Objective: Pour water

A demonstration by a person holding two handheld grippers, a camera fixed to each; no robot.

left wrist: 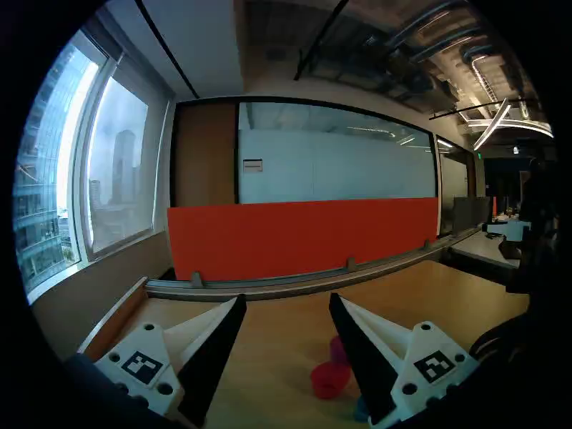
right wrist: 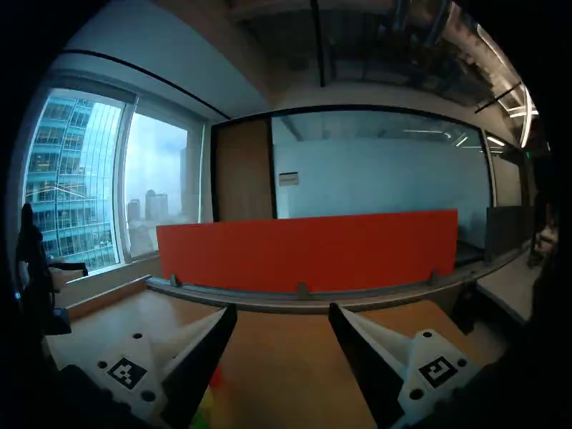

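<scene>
Left gripper view: left gripper [left wrist: 286,300] hovering over a wooden desk [left wrist: 429,293], fingers wide apart, gripping nothing. Low between the fingers, close to the right-hand one: red cup [left wrist: 330,379] on the desk, pink cup [left wrist: 337,349] just behind it. Touching or only close, can't tell. Next to the red cup a blue bit [left wrist: 360,410], mostly hidden by the finger, not identifiable. Along the desk's far edge an orange divider [left wrist: 300,239]; glass wall [left wrist: 336,161] behind it, window [left wrist: 100,179] on the left.

Right gripper view: right gripper [right wrist: 282,309] over the wooden desk, fingers apart, empty. At the bottom edge beside the left-hand finger, coloured patches [right wrist: 209,400] in red, yellow and green, too cut off to name. Ahead the orange divider, window to the left. At the far left edge a dark upright object [right wrist: 32,272], unclear what.
</scene>
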